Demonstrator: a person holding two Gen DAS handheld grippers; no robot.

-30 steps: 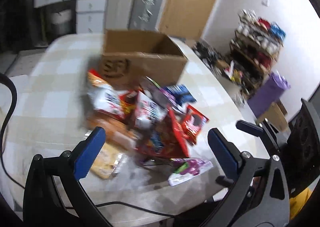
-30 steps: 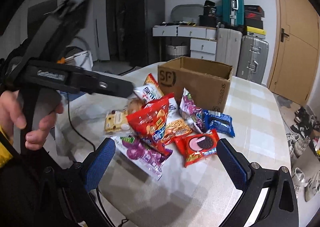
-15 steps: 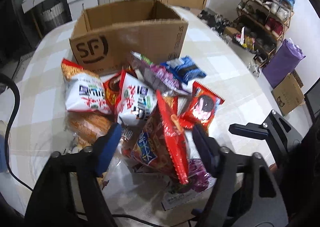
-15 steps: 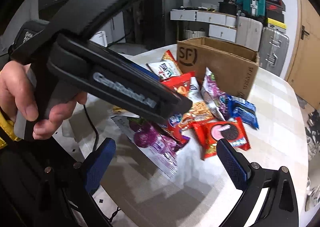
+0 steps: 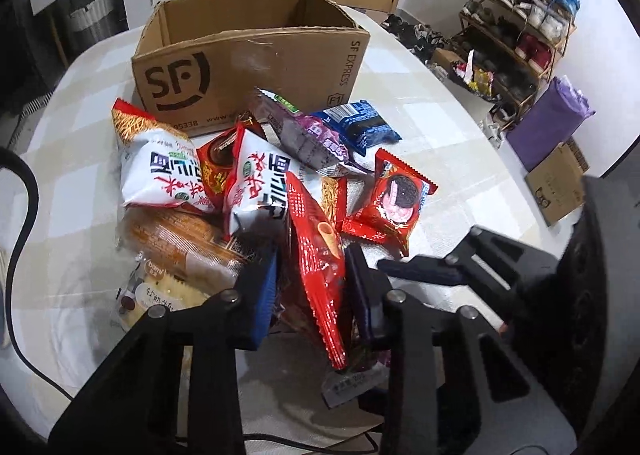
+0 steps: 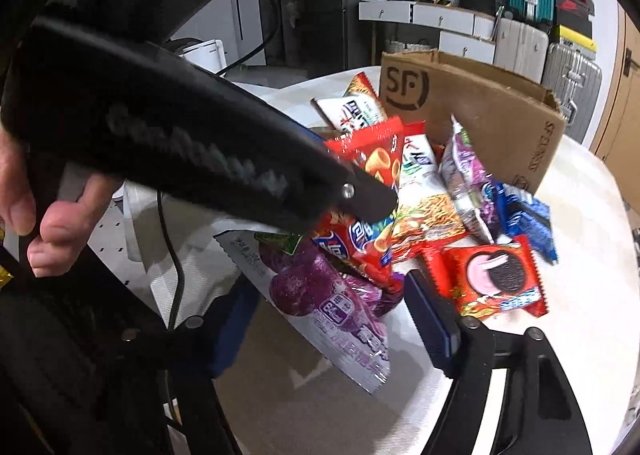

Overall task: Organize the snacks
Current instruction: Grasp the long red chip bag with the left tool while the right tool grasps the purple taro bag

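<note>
Between my left tongs (image 5: pixel 314 287) stands the red cone-snack bag (image 5: pixel 320 255), on edge near the surface's (image 5: pixel 420 95) front edge; the pads have just closed in and clench it, since that raised edge is the easiest hold. My right tongs (image 6: pixel 328 319), closing, straddle the purple sweet-potato packet (image 6: pixel 320 295) without pressing it yet. The red bag's long axis runs from me toward the open cardboard box (image 5: pixel 248 55) at the back.
</note>
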